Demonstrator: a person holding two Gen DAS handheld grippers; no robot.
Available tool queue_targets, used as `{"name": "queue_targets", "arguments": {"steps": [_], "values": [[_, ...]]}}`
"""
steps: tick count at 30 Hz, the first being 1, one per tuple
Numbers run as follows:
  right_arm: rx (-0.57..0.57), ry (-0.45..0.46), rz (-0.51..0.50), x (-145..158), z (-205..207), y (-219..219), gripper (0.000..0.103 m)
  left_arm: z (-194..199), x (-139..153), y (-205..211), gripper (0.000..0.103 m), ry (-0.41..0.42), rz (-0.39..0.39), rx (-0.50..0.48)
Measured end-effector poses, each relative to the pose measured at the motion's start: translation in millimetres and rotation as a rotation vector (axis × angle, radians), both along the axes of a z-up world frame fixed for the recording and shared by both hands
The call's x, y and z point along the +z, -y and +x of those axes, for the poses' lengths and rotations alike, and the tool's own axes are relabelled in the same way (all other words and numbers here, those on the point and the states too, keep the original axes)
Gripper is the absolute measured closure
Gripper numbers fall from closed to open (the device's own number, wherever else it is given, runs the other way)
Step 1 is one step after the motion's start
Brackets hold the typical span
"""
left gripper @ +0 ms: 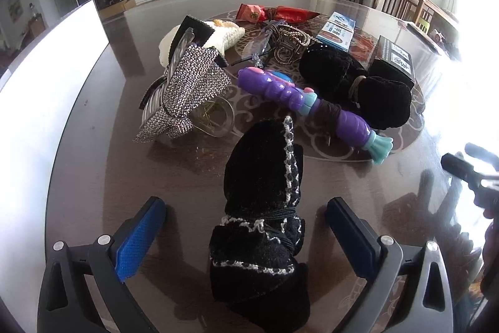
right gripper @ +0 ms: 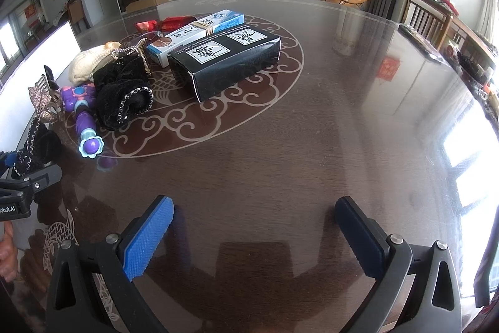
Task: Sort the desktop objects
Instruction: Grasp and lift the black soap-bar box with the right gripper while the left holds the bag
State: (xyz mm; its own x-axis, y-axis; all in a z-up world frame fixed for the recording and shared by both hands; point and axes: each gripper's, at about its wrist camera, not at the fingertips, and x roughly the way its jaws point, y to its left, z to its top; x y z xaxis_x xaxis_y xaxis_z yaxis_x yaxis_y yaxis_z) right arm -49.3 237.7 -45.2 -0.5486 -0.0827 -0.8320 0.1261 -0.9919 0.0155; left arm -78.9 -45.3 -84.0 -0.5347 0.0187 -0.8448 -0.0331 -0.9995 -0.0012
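Left tongs [left gripper: 246, 227]: jaws spread wide, blue pads either side of a black velvet bow with white stitched trim [left gripper: 262, 217]. The bow lies on the dark glossy tabletop [left gripper: 93, 177] between the fingers; gaps show on both sides, no pad touching it.

Right tongs [right gripper: 255, 230]: also spread wide, nothing between them, over bare tabletop well to the right of the pile.

Pile, left wrist view:
- rhinestone-covered silver bow clip [left gripper: 190, 92] at left, leaning over a clear plastic ring [left gripper: 218, 117]
- cream knitted piece [left gripper: 215, 36] behind it, with a black band across it
- purple and teal plastic toy wand [left gripper: 308, 105] lying diagonally just beyond the trimmed bow, dark hair tie wrapped round its middle
- second black velvet bow [left gripper: 352, 83] right of the wand, touching it
- clear-framed glasses [left gripper: 262, 46] and a beaded gold clip [left gripper: 290, 39] mid-pile
- red foil snack packet [left gripper: 274, 14] at the back
- blue and white carton [left gripper: 336, 30] beside a black box with white labels [left gripper: 396, 61], far right

Right wrist view: the black box sits in front of the blue and white carton, touching it, both on the tabletop's inlaid oval scroll pattern [right gripper: 280, 114]. Left tongs visible at the frame's left edge with the trimmed bow.
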Motion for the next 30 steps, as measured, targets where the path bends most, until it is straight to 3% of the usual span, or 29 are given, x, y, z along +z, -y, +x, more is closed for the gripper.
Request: {"name": "queue_targets", "arguments": {"steps": [5,7,9,12,15,17,19,20,21,23,30], "values": [[-0.094,0.005,-0.292,37,-55,-9,0.0,1,-1,1,0.0,-0.021,0.003,0.002],[-0.128,0.049,-0.351,42,-91,1,0.0,1,-1,1,0.0,-0.031,0.005,0.009],[-0.178,0.121,-0.351,34,-125,12,0.0,3,-1,2,0.0,-0.037,0.004,0.015],[-0.233,0.199,-0.267,12,-156,27,0.0,2,-2,1,0.0,-0.04,0.005,0.016],[-0.208,0.173,-0.128,2,-159,40,0.0,0,-3,1,0.0,-0.04,0.006,0.015],[-0.129,0.13,-0.078,0,-151,45,0.002,0,-3,1,0.0,-0.042,0.006,0.013],[-0.078,0.075,-0.094,2,-137,37,0.014,-1,-4,3,0.0,-0.042,0.007,0.011],[-0.07,0.051,-0.104,3,-130,30,0.029,-1,-4,2,0.0,-0.042,0.007,0.011],[-0.063,0.044,-0.095,3,-123,24,0.037,-1,-4,2,0.0,-0.042,0.007,0.011],[-0.019,0.022,-0.079,3,-106,15,0.043,-1,-4,3,0.0,-0.042,0.007,0.011],[0.139,-0.044,0.02,0,-3,-5,0.043,-3,-4,2,0.0,-0.043,0.006,0.013]]}}
